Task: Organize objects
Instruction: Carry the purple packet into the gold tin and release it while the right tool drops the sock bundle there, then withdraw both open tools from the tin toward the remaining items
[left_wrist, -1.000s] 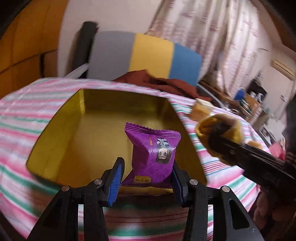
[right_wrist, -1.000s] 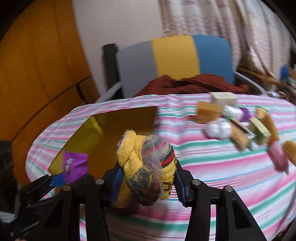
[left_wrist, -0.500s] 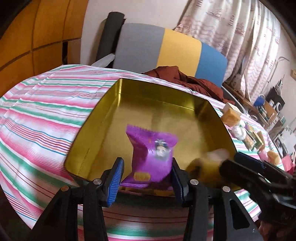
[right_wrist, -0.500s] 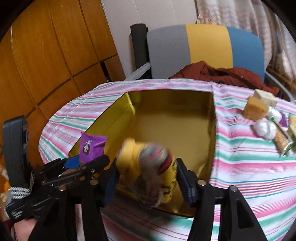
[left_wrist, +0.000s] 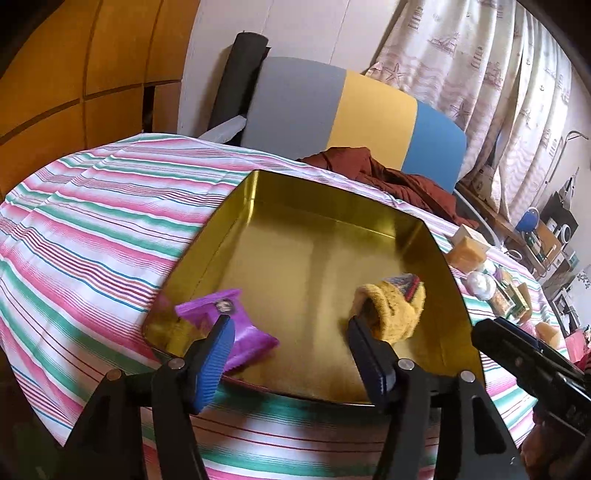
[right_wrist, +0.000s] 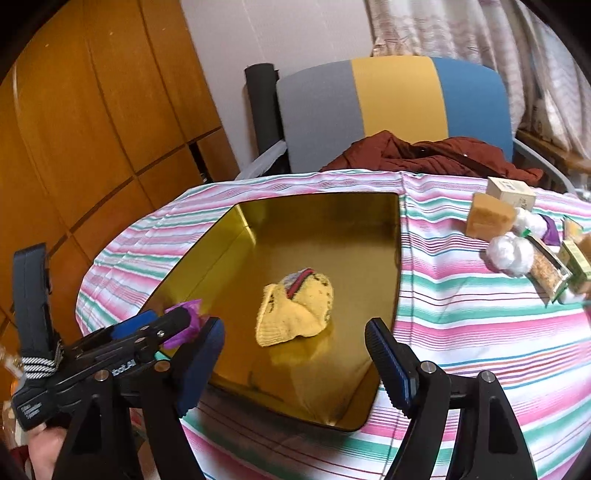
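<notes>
A gold tin tray (left_wrist: 325, 221) (right_wrist: 391, 266) lies on the striped tablecloth. A purple snack packet (left_wrist: 236, 325) lies in its near left corner, just past my open left gripper (left_wrist: 290, 334); it also shows in the right wrist view (right_wrist: 188, 314). A yellow rolled sock (right_wrist: 295, 310) lies on the tray floor, also seen in the left wrist view (left_wrist: 391, 310). My right gripper (right_wrist: 295, 345) is open above the tray's near edge, the sock ahead of it and free.
Several small items lie on the cloth to the right: a tan block (right_wrist: 487, 218), a white box (right_wrist: 511, 190), white wrapped balls (right_wrist: 511, 254), snack packs (right_wrist: 550, 269). A grey-yellow-blue chair (right_wrist: 391, 110) with brown cloth (right_wrist: 424, 155) stands behind the table.
Both grippers moved over the tray and opened. The purple packet dropped into the tray's near left corner and the yellow sock dropped onto the tray floor.
</notes>
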